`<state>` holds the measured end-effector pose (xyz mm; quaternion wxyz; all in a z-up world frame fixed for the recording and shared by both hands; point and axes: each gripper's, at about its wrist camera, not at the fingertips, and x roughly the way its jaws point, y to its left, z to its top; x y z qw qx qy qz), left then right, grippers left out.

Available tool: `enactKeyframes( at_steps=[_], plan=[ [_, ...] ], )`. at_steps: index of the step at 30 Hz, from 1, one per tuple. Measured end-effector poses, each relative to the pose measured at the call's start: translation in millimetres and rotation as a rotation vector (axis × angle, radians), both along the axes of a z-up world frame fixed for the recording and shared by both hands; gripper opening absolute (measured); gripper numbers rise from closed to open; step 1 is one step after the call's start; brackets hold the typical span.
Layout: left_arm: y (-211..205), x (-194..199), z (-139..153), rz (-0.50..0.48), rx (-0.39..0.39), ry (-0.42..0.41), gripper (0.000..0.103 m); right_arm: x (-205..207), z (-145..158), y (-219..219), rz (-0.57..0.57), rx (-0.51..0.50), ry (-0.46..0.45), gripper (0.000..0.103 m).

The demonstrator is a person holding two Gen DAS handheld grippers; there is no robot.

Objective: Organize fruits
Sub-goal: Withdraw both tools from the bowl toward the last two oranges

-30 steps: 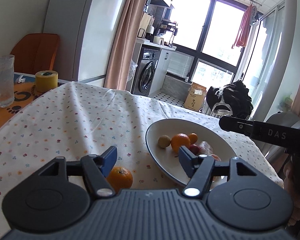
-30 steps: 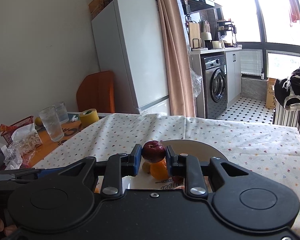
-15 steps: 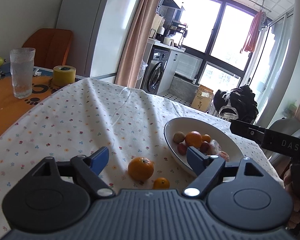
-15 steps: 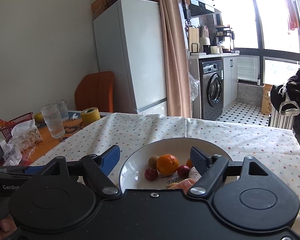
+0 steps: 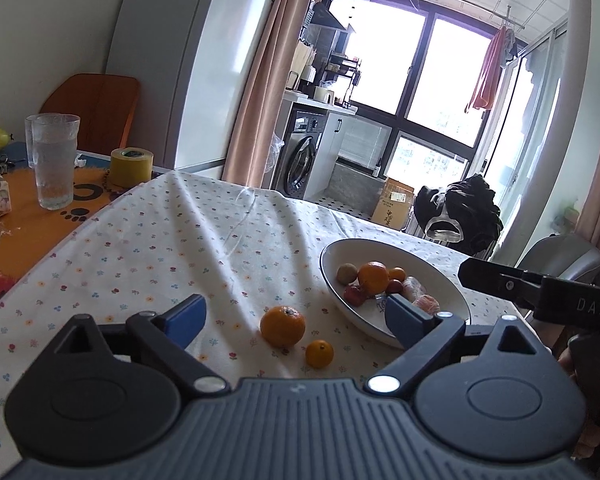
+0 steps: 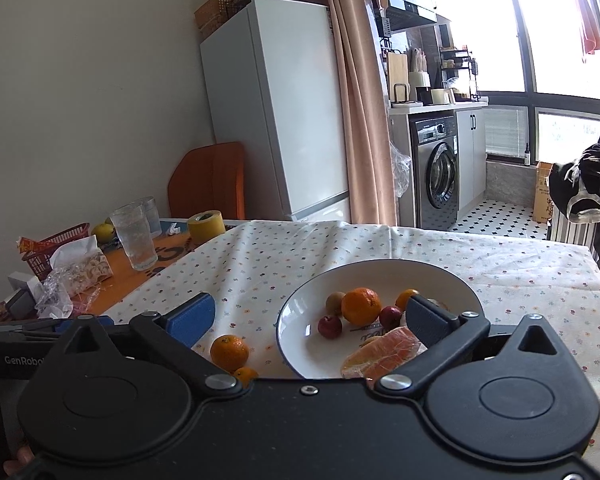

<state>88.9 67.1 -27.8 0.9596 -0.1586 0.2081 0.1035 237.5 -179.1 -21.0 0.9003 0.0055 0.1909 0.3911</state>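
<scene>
A white bowl [image 5: 448, 280] [image 6: 452, 280] on the flowered tablecloth holds an orange [image 6: 361, 306], a kiwi [image 6: 335, 301], two small red fruits [image 6: 329, 327], a small tangerine [image 6: 406, 298] and wrapped pieces [image 6: 384, 350]. On the cloth left of the bowl lie a big orange [image 5: 282, 325] [image 6: 229, 352] and a small tangerine [image 5: 319, 353] [image 6: 245, 375]. My left gripper [image 5: 296, 320] stands open, with the two loose fruits between and beyond its fingers. Above the bowl's near side my right gripper [image 6: 310, 318] is open and empty.
At the left, on an orange mat, stand a water glass [image 5: 55, 162], a yellow tape roll [image 5: 131, 167], a red basket [image 6: 56, 246] and snack bags [image 6: 80, 268]. The right gripper's body [image 5: 540, 292] reaches in at the bowl's right. The table's far edge lies behind the bowl.
My right gripper opened and dropped the red fruit into the bowl, then pulled back. My left gripper drew back and up, bringing the two loose fruits into view.
</scene>
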Motion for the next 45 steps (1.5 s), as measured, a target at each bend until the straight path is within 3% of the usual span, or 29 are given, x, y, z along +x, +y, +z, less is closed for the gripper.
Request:
enactKeyframes(
  at_steps=[6,18,45],
  plan=[
    [-2.3,-8.2,6.1,-0.032,0.0,-0.009,0.103,-10.3,1.4,-2.7,-0.004,0.0,0.009,0.103],
    [-5.7,-16.6,12.1,-0.053,0.027,0.0,0.103,-24.7,2.8,-8.7,0.018,-0.007,0.021,0.103],
    [8.7,-4.0,-32.8,-0.022,0.006,0.113,0.103,-16.7,-48.1,7.6,0.037,-0.058,0.133,0.103]
  ],
)
